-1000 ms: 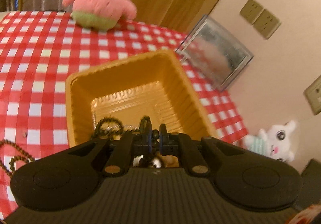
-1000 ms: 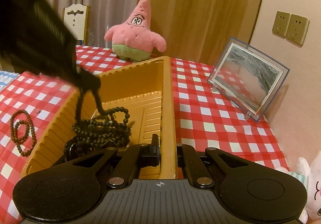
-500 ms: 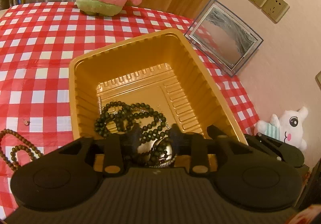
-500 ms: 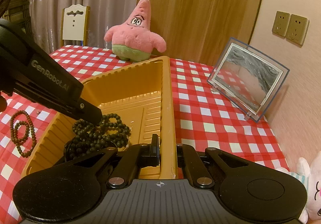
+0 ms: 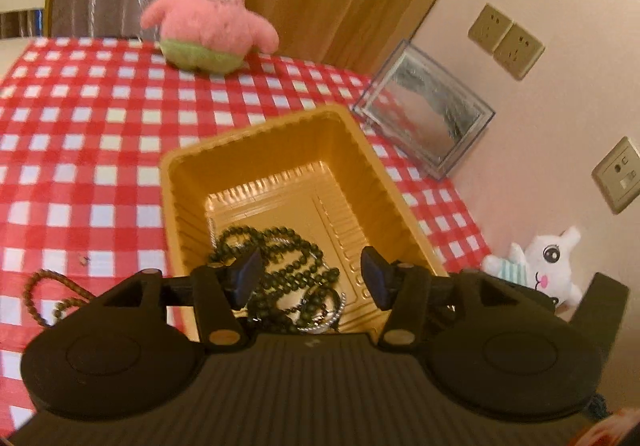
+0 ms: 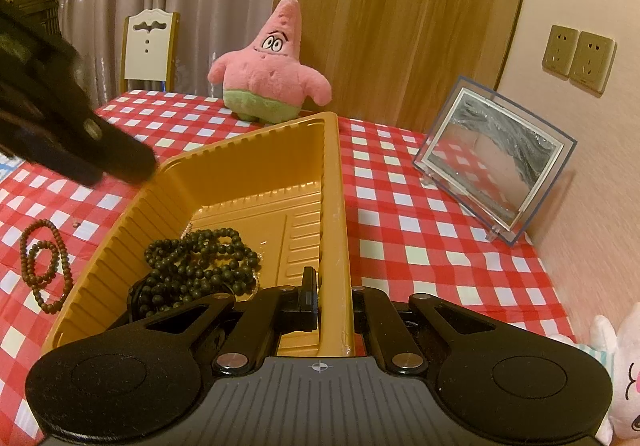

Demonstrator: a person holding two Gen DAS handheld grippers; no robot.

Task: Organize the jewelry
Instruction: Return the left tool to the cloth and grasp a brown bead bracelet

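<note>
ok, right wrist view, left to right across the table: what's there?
Brown bead bracelet → dark bead necklace inside the yellow tray → glass-framed picture → white plush toy at the right edge.

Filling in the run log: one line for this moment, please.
left gripper: opening, empty | right gripper: shut on gold tray wall | dark bead necklace: in tray | brown bead strand: on tablecloth
</note>
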